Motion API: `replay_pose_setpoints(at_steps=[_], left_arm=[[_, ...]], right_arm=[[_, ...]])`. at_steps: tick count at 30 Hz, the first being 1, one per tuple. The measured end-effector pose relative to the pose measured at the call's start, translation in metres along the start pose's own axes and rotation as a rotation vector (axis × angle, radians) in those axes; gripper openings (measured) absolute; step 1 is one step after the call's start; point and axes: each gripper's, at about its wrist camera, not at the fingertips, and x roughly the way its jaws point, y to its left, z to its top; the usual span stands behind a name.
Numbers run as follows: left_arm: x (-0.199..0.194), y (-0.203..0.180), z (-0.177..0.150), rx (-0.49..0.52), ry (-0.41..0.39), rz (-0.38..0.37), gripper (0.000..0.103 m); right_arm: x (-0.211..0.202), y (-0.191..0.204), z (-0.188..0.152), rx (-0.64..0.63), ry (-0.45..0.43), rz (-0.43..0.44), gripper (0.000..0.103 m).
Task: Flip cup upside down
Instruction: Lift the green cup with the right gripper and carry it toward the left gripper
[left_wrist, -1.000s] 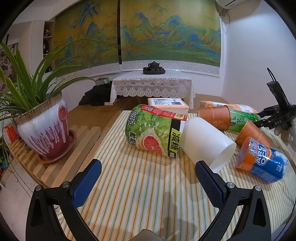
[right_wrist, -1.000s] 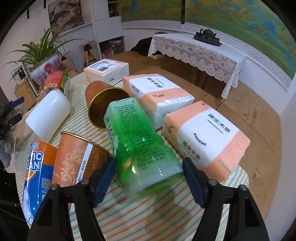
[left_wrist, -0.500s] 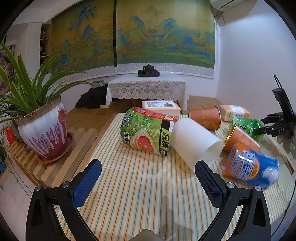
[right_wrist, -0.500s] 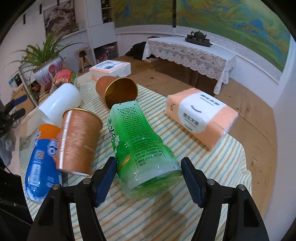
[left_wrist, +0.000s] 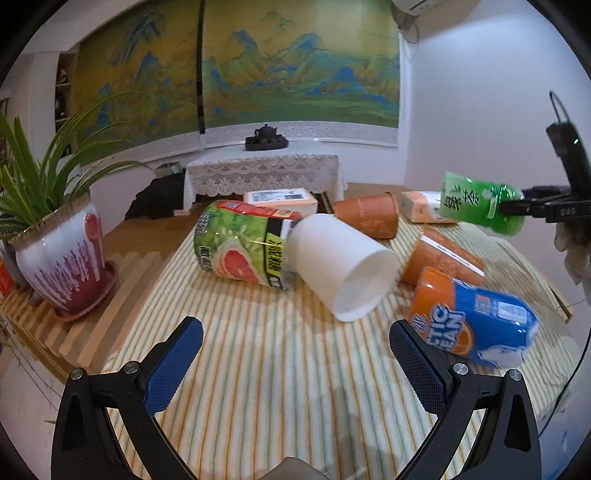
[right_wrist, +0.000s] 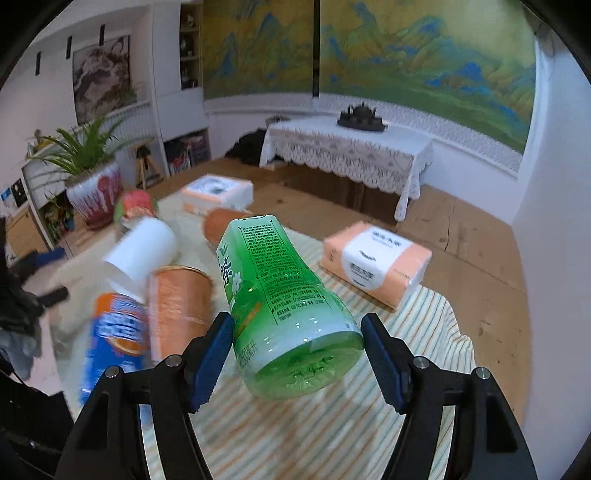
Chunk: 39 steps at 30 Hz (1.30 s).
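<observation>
White cup (left_wrist: 341, 266) on its side at bench (left_wrist: 258, 354) centre, mouth toward 5 o'clock, base against grapefruit canister (left_wrist: 242, 243). Left tongs (left_wrist: 295, 360) spread open, empty. Right tongs (right_wrist: 297, 354) clasp green bottle (right_wrist: 284, 317), raised above bench.

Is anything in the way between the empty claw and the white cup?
Nothing visible is. The left claw is open, and only bare striped cloth lies between it and the white cup, which lies on its side with its mouth toward the claw.
</observation>
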Motion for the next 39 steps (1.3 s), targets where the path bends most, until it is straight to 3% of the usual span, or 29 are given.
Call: replay_pose_setpoints(at_steps=[8,14,26,39], left_arm=[[-0.027,0.014,-0.007,0.003,-0.026,0.006,0.102],[-0.058,0.043,-0.012,-0.019,-0.054,0.039,0.102],[-0.094,0.086,-0.026,-0.065,-0.081,0.086,0.102],[-0.095,0.106,-0.038,-0.103,-0.07,0.107,0.102]], right_arm=[[-0.048,0.081,-0.001,-0.038,-0.087,0.005,0.067],[-0.057,0.138,-0.011,-0.025,-0.103,0.012,0.067],[-0.029,0.217,-0.04,0.096,-0.094,0.024,0.067],[0.019,0.262,-0.054,0.213,-0.078,-0.139,0.067]])
